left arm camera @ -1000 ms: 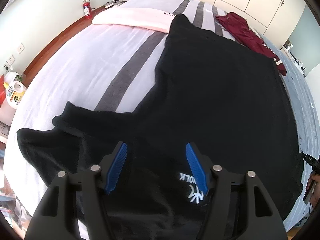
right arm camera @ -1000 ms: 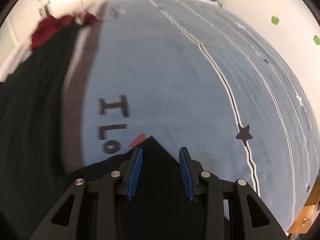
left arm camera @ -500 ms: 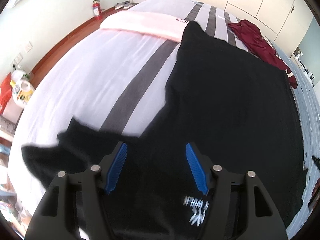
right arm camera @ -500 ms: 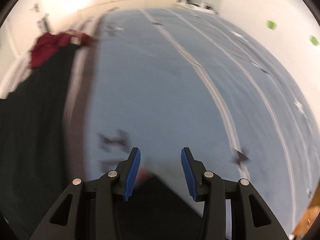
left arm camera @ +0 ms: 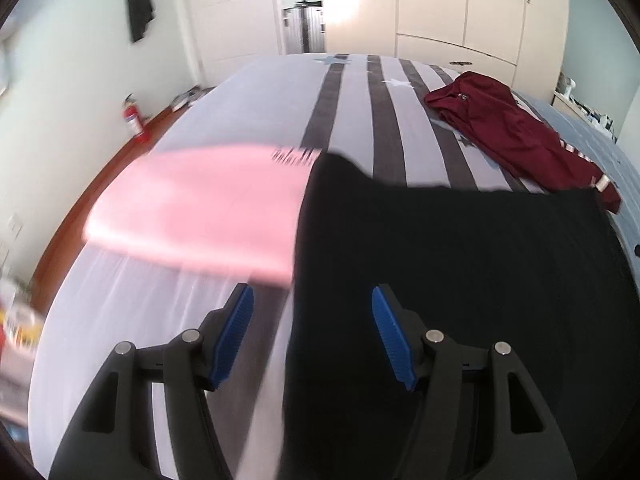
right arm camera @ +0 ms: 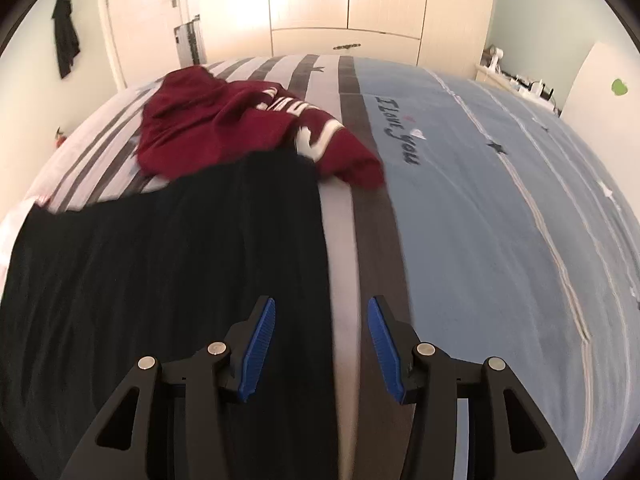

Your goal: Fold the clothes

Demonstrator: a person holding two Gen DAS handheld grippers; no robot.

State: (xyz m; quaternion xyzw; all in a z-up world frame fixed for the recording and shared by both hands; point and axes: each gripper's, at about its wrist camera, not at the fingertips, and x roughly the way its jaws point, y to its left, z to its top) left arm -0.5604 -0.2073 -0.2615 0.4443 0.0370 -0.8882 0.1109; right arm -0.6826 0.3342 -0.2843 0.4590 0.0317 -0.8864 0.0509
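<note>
A black garment lies spread flat on the bed, also seen as the black garment in the right wrist view. My left gripper hovers open over its left edge, nothing between the blue pads. My right gripper is open above the garment's right edge and the bare bed cover, holding nothing. A maroon garment lies crumpled beyond the black one; the maroon garment touches its far right corner. A folded pink garment rests to the left of the black one.
The bed cover is blue on the right and white with grey stripes on the left. A red fire extinguisher stands by the left wall. White wardrobes and a door stand behind the bed.
Both grippers have tilted up and moved forward along the black garment, from its near end toward its far edge. The logo and sleeve have dropped out of view. Both stay open.
</note>
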